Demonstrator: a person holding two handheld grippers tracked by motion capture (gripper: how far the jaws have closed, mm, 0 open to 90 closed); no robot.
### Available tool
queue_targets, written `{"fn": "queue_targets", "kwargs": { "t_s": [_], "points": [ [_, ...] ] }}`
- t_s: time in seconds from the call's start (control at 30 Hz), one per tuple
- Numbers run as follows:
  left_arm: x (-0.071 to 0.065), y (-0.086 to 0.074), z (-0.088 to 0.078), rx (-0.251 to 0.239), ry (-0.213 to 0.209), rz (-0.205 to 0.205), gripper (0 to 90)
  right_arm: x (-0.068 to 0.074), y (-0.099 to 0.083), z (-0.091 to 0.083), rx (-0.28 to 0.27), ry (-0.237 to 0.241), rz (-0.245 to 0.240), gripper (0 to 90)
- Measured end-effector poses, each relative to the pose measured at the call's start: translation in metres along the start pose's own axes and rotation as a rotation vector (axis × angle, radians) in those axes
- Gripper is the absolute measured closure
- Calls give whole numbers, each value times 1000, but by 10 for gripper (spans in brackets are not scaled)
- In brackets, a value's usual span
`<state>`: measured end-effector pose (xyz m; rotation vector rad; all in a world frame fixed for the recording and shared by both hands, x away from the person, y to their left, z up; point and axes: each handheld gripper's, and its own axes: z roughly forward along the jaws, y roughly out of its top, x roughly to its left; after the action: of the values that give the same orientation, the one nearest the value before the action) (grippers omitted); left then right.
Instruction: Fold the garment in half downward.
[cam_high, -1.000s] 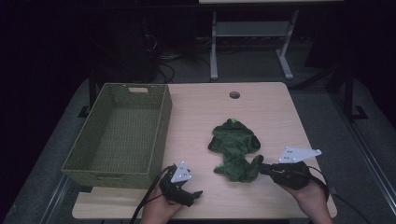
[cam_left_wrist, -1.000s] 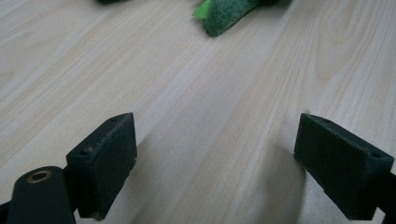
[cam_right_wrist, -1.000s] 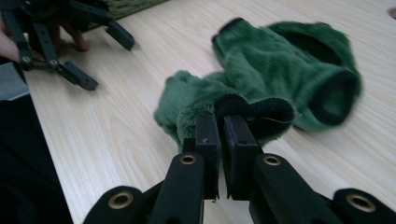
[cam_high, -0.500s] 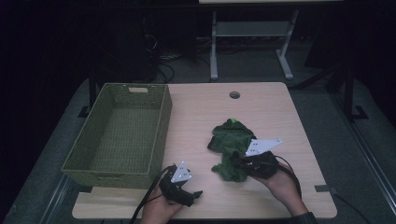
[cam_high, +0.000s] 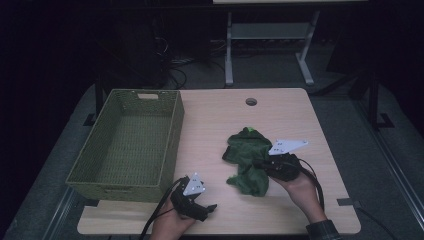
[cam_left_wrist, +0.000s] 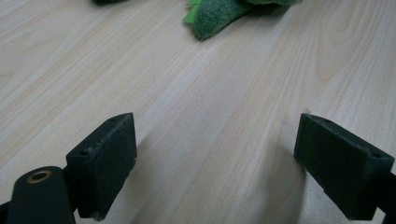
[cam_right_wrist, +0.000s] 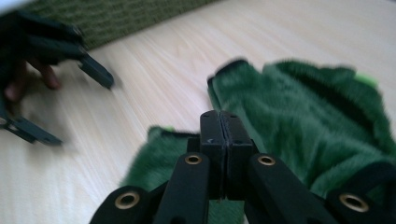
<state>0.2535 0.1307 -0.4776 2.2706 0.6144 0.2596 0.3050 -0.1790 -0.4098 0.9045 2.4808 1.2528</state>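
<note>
— Green plush, that cloth (cam_high: 248, 160), lying crumpled on the pale bench (cam_high: 215, 125) right of the woven basket (cam_high: 127, 145). Where's the right hand-held gripper (cam_high: 260, 164)?

— Low over the cloth's near side, the hand (cam_high: 300, 187) reaching in from the bench's front edge, wrist angled left. In the right gripper view its jaws stand pressed together, having just been closing; I can't tell whether any fabric is caught between them.

— And the left hand-held gripper (cam_left_wrist: 215, 168)?

— Near the front edge, by the basket's corner, jaws wide apart over bare wood, well apart from the cloth.
</note>
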Motion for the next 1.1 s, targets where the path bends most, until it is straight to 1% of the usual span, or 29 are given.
{"fn": "queue_targets", "kwargs": {
  "t_s": [0.03,0.07,0.1,0.17,0.27,0.37,0.4,0.43,0.5,0.53,0.63,0.7,0.77,0.8,0.83,0.9,0.93,0.97,1.03,1.07,1.1],
  "points": [
    [0,0,0,2,-1,0,122,-2,-3,4,15,5,3,893],
    [0,0,0,2,-1,0,122,-2,-3,4,15,5,3,893],
    [0,0,0,3,0,3,122,-3,-7,14,55,21,16,893],
    [0,0,0,3,0,3,122,-2,-11,21,68,31,15,895],
    [0,0,0,3,-2,-1,122,-1,-16,32,111,49,26,896],
    [0,0,0,3,-2,-1,122,-2,-19,40,144,77,42,898],
    [0,0,0,3,-2,-1,122,-2,-19,40,144,77,42,898],
    [0,0,0,3,-2,0,122,-1,-21,46,178,85,39,899],
    [0,0,0,3,-2,0,122,0,-22,49,192,88,47,900],
    [0,0,0,3,-2,-1,122,0,-23,49,190,88,44,900],
    [0,0,0,3,-2,-1,122,-1,-23,50,189,90,61,900],
    [0,0,0,2,-1,-1,121,0,-23,49,191,84,61,900],
    [0,0,0,2,-1,-1,121,0,-22,47,189,78,45,892],
    [0,0,0,2,-1,-1,121,0,-22,47,189,78,45,892],
    [0,0,0,2,-1,-2,121,0,-19,42,166,68,46,818],
    [0,1,0,3,1,-3,121,-2,-17,36,150,72,56,771],
    [0,1,0,3,1,-3,121,-2,-17,36,150,72,56,771],
    [-1,1,1,3,3,-3,121,-4,-15,29,124,62,58,735],
    [-1,2,1,4,4,-2,121,-6,-14,25,115,53,62,687],
    [-1,2,1,4,4,-2,122,-6,-14,25,115,53,62,687],
    [0,2,1,2,5,-2,125,-6,-14,21,105,47,63,642]
  ]
}}
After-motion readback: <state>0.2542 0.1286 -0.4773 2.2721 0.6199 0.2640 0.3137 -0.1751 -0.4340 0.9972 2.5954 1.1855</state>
